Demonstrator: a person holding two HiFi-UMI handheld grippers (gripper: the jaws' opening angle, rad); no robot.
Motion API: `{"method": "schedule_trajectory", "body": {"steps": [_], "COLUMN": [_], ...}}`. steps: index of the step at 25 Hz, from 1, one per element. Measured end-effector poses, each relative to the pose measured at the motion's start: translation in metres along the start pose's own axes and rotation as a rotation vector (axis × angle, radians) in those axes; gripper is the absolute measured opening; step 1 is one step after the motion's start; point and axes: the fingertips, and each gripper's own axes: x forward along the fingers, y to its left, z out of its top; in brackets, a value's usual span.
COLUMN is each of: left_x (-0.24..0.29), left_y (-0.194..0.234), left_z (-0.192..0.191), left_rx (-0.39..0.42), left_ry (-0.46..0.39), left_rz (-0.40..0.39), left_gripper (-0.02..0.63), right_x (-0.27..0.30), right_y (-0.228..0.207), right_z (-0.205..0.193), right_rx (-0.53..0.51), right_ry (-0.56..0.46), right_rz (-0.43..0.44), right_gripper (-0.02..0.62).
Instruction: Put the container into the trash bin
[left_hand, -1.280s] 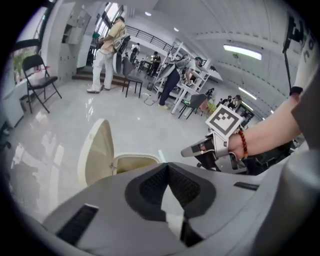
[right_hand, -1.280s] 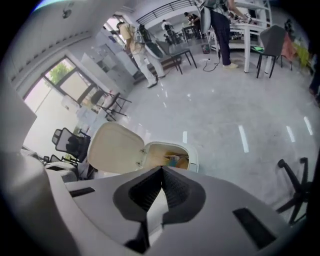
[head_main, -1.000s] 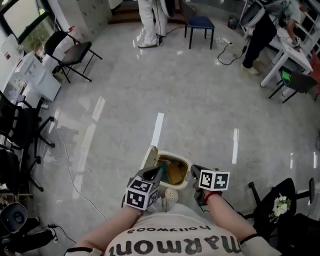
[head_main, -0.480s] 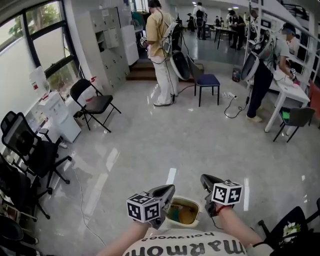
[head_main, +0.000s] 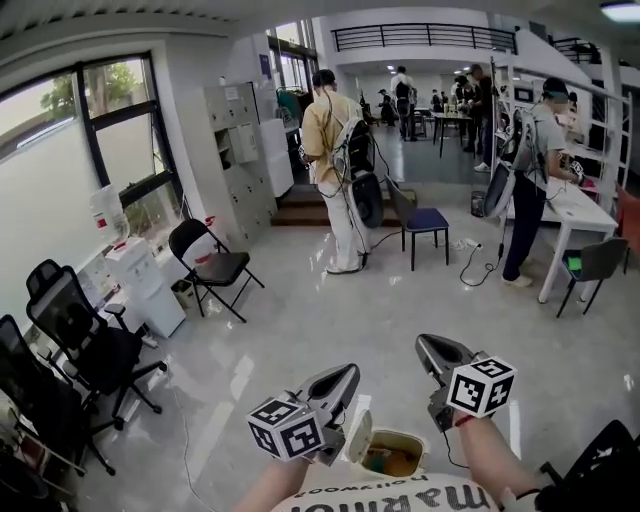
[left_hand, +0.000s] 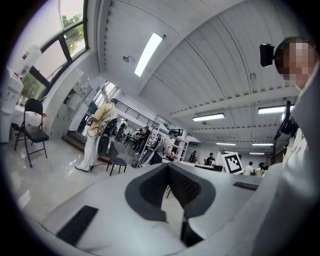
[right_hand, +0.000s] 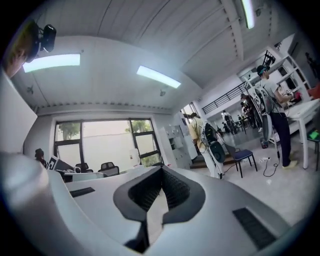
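Observation:
A cream trash bin (head_main: 420, 443) stands on the floor at the bottom edge of the head view, between my two arms. Its lid (head_main: 357, 436) is tipped up, and orange-brown stuff (head_main: 388, 461) lies inside. I cannot make out a separate container. My left gripper (head_main: 350, 372) is lifted above the bin's left side, jaws shut with nothing in them. My right gripper (head_main: 422, 342) is held higher, to the bin's right, also shut and empty. In the left gripper view my left gripper (left_hand: 167, 166) points out into the room. In the right gripper view my right gripper (right_hand: 161, 168) points toward the windows.
A person in a yellow shirt (head_main: 335, 160) stands ahead beside a blue chair (head_main: 427, 220). Another person (head_main: 530, 170) leans at a white table (head_main: 580, 215) on the right. A black folding chair (head_main: 210, 265) and office chairs (head_main: 80, 340) line the left wall.
The head view has swung up from the floor to the room, so the bin has slid to the bottom edge. Both grippers have risen away from the bin and stayed shut.

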Motion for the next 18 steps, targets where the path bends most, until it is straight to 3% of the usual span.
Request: {"method": "schedule_trajectory", "body": {"steps": [5,18], "left_x": [-0.041,-0.141], "left_y": [-0.032,-0.090], "left_z": [-0.003,-0.017], "left_rx": [0.032,-0.022], "left_ry": [0.009,-0.012], "left_rz": [-0.024,-0.069], "left_gripper": [-0.011,-0.011], "right_x": [-0.031,-0.112], "right_y": [0.045,0.128], "right_z": [0.002,-0.036], "right_rx": [0.007,0.014], "right_ry": [-0.032,0.029], "right_rz": [0.007,-0.081], "right_gripper": [0.002,0.002]}}
